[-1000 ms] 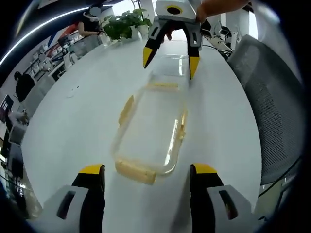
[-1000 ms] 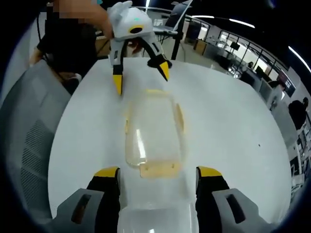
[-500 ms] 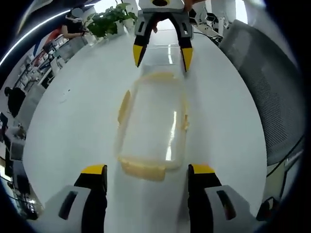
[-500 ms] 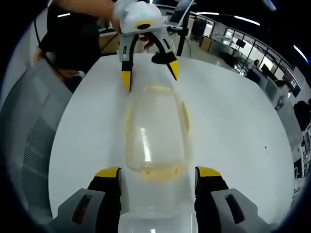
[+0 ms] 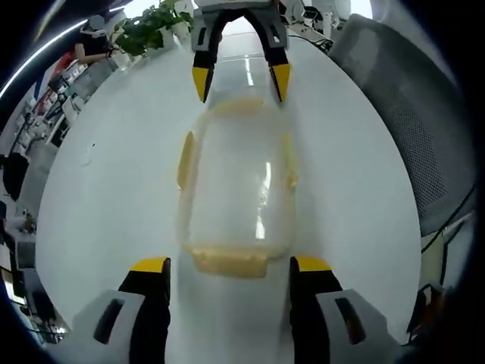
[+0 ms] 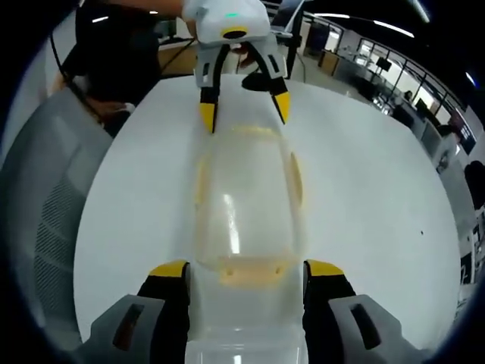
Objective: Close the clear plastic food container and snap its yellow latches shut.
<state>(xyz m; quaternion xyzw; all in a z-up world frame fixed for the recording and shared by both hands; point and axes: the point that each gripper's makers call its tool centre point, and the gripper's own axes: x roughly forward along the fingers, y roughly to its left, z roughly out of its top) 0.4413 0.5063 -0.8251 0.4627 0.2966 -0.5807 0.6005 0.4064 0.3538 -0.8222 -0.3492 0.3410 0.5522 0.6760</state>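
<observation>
An open office surrounds a large white table, with a potted plant at its far edge in the left gripper view. Left of the table in the right gripper view stands a grey mesh chair. The clear plastic food container lies in the middle of the table, lengthwise between the two grippers, with its lid on top and yellow latches showing along its sides and ends. The left gripper has its jaws spread wide at the near end latch. The right gripper is also spread wide, at the opposite end of the container.
</observation>
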